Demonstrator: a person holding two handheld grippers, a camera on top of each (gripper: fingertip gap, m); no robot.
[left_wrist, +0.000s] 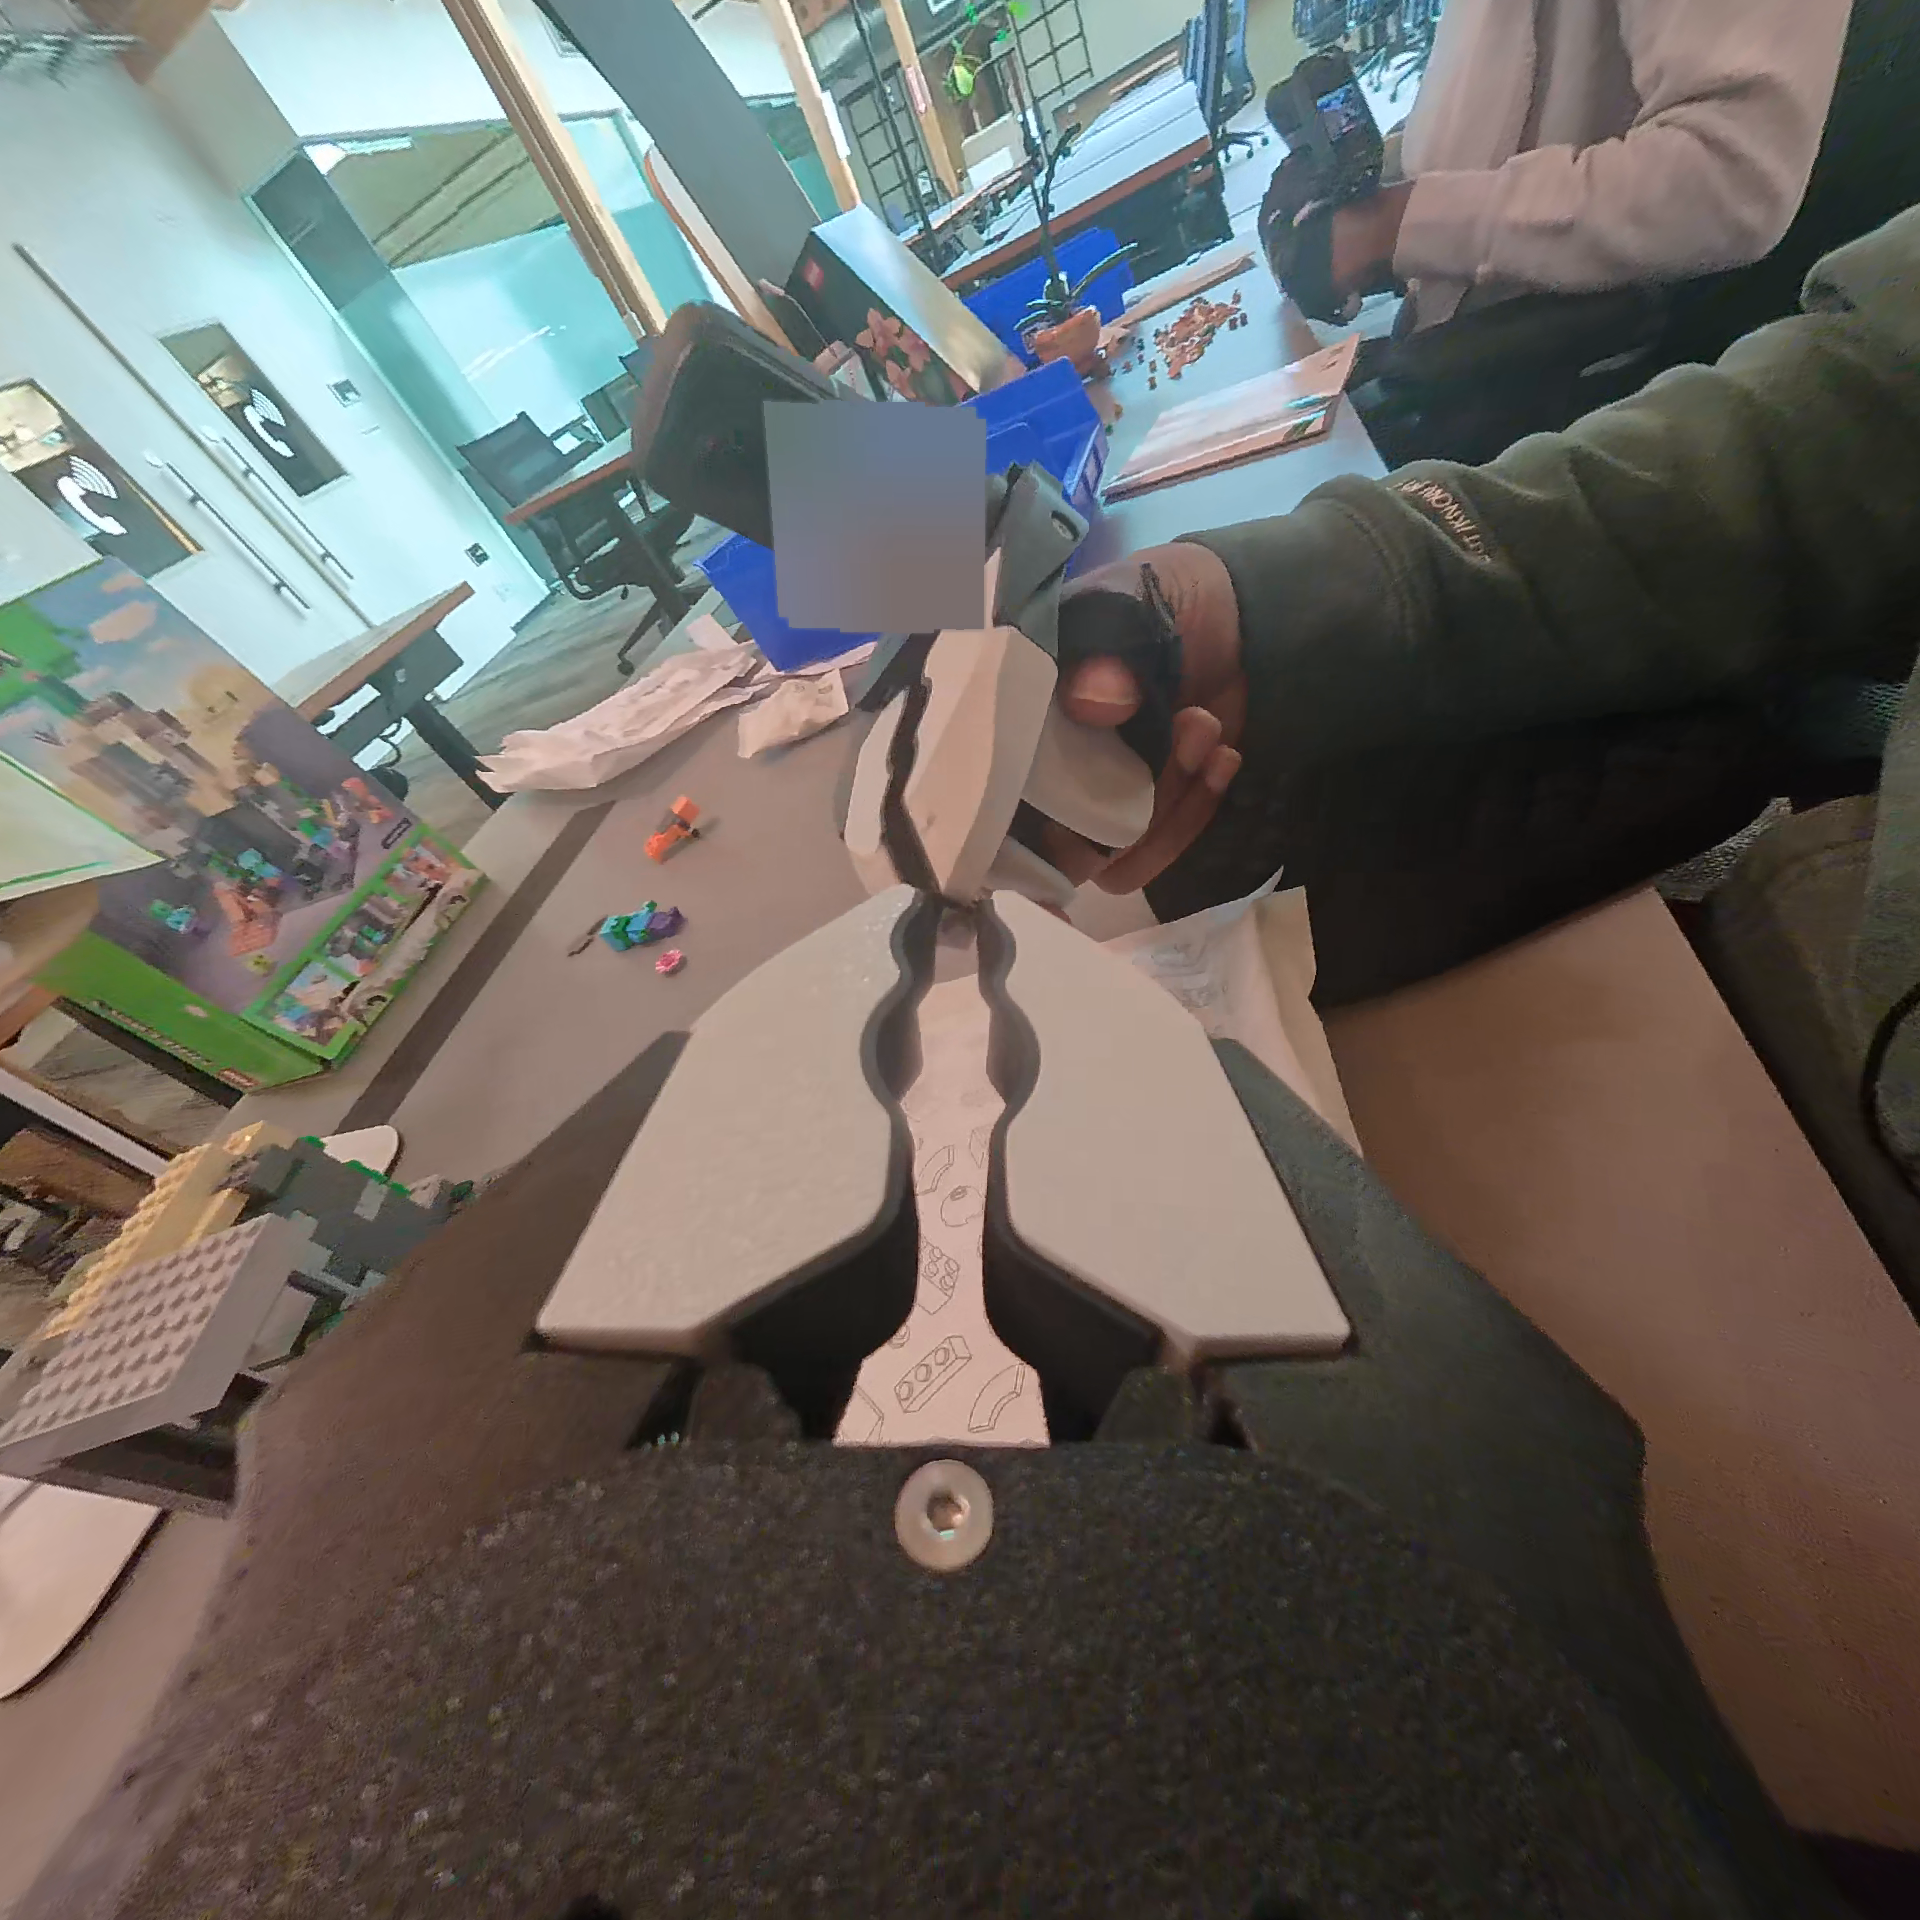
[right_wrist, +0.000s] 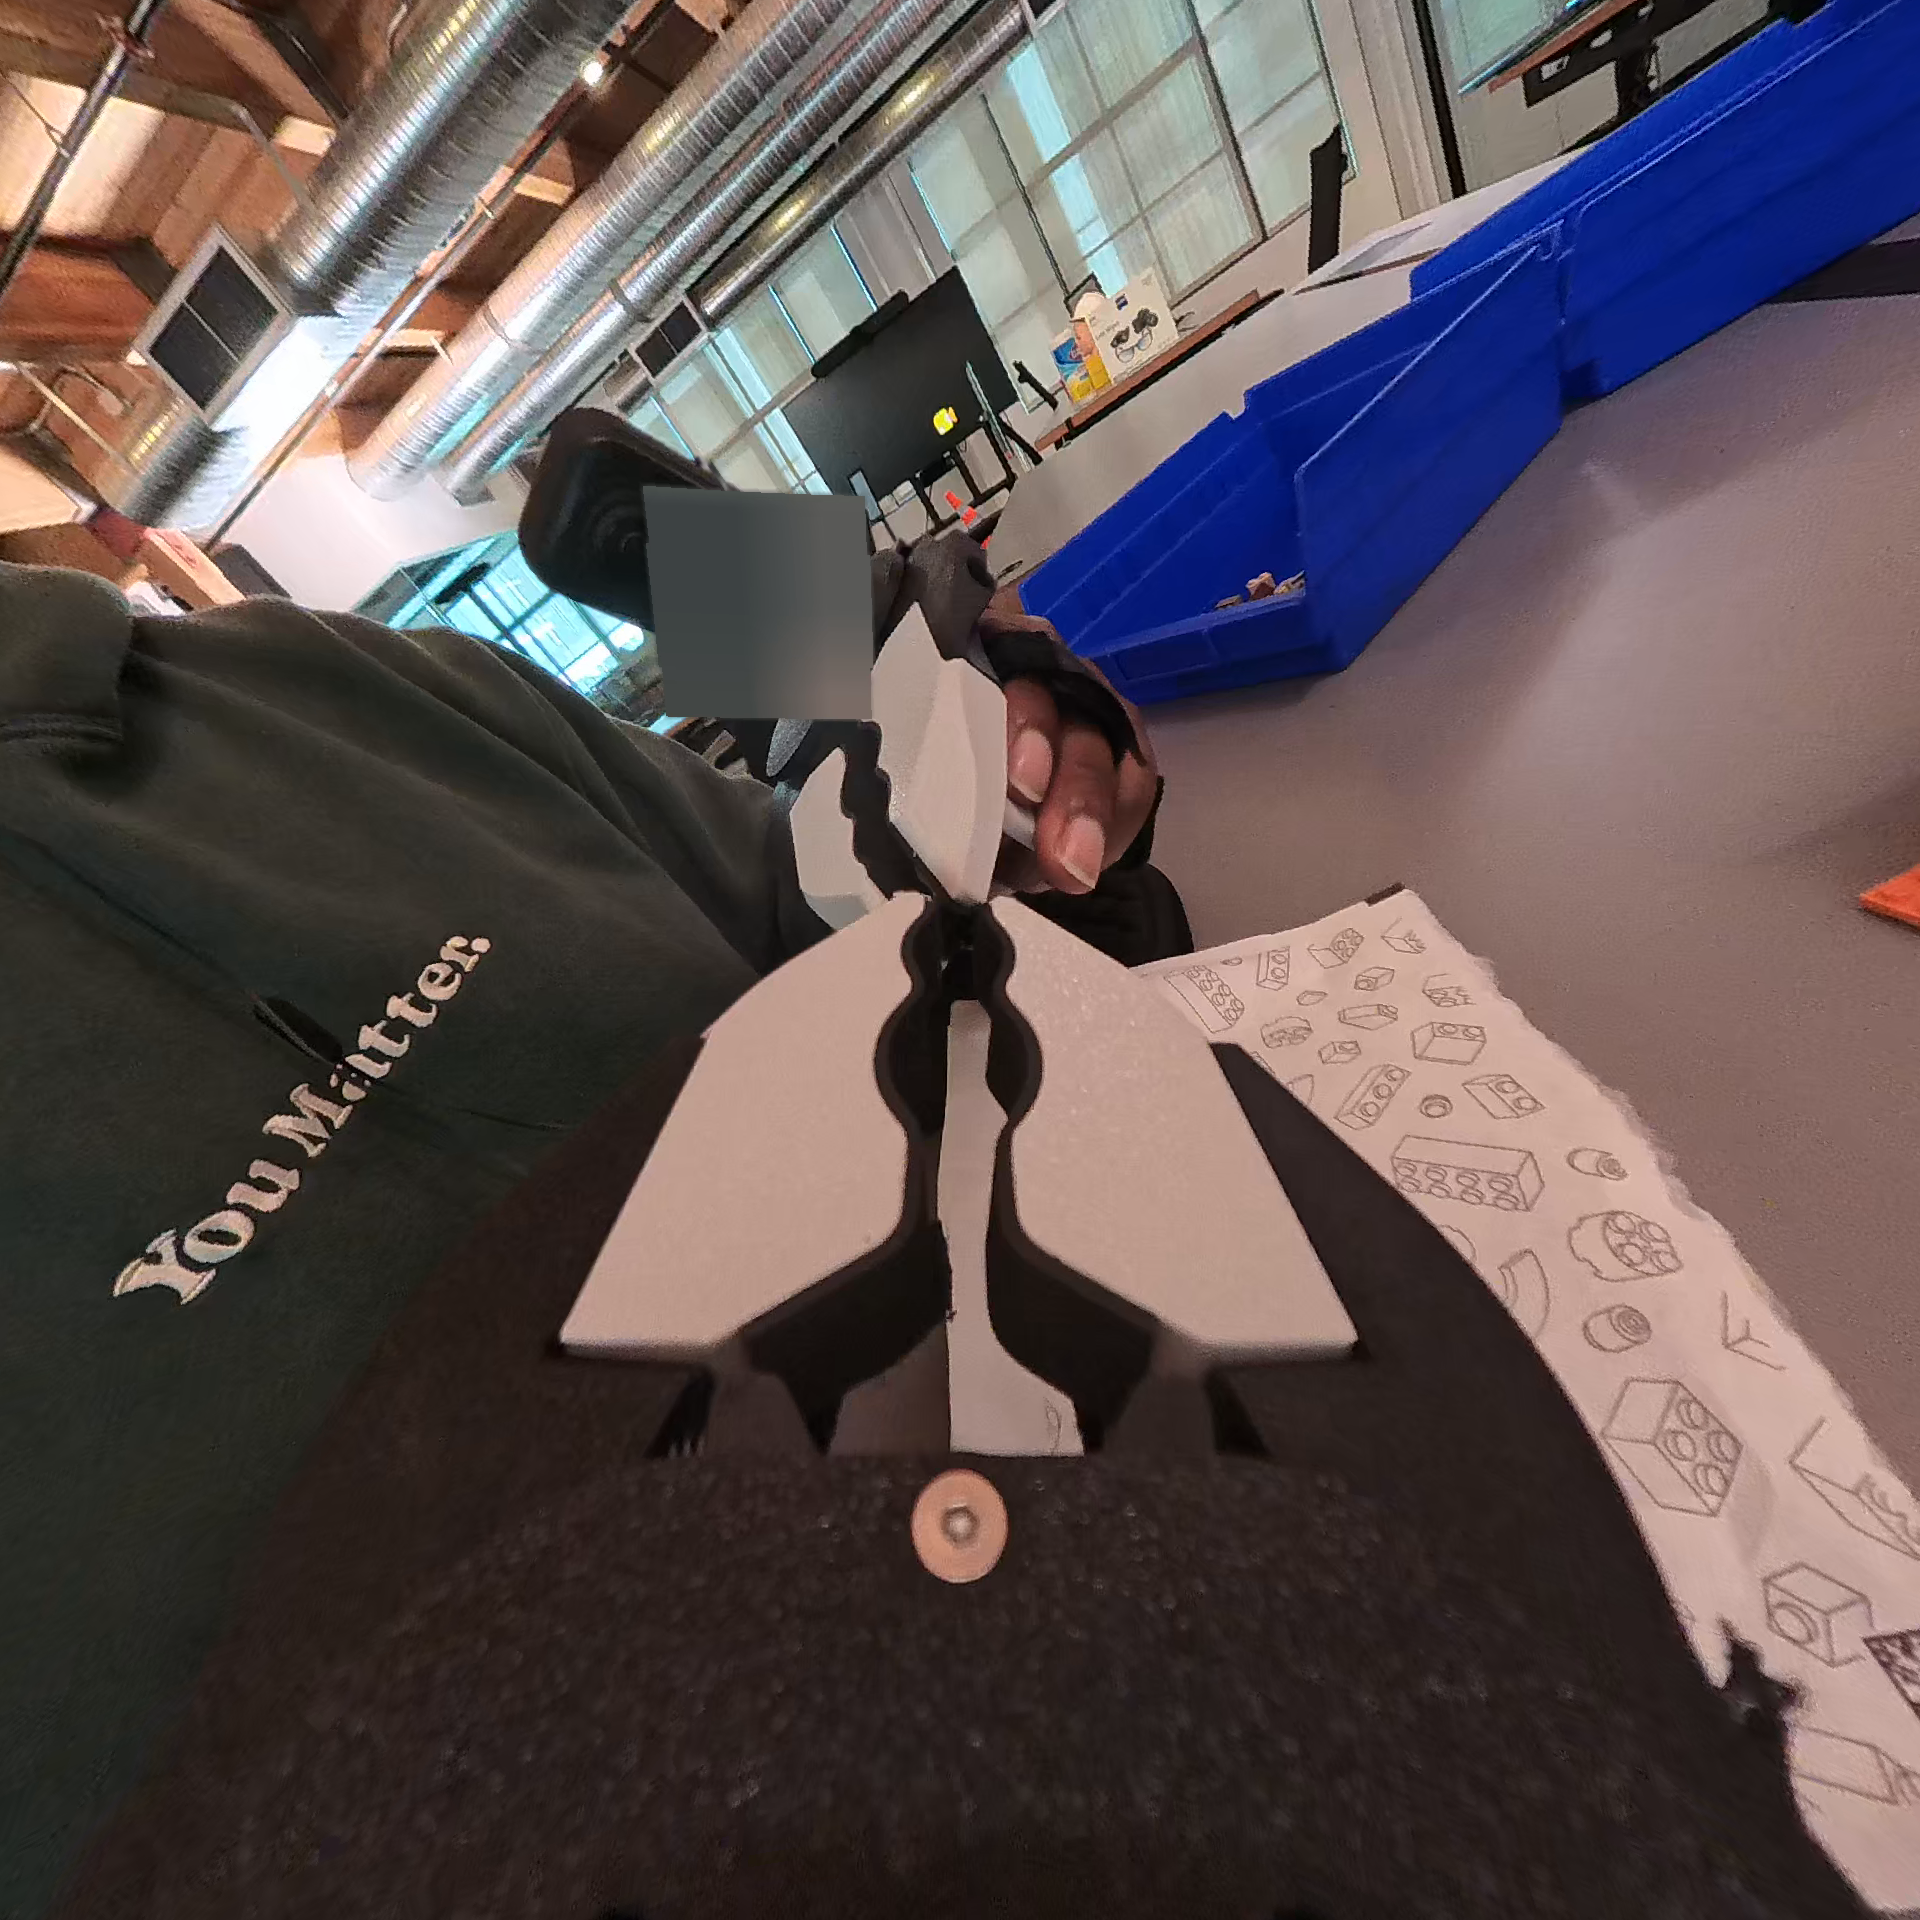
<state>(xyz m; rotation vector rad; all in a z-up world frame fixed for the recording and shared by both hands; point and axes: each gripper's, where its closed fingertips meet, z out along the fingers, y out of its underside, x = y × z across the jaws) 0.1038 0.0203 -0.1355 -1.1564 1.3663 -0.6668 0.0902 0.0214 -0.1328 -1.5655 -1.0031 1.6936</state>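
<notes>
Both grippers, left (left_wrist: 948, 914) and right (right_wrist: 961, 920), meet tip to tip over the printed paper (right_wrist: 1475, 1174), each pinched shut on a tiny dark piece (left_wrist: 951, 906) (too small to identify).

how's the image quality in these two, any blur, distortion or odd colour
Left wrist view: fisheye bends the room's edges, a teal cast tints the glass walls, and the brick model at lower left is soft. Right wrist view: ceiling ducts curve with the lens, windows are bright, and the printed paper is sharp. Both views: the left gripper and right gripper tips are slightly soft.

Bright window daylight, strong fisheye edge distortion, foreground blur
</notes>
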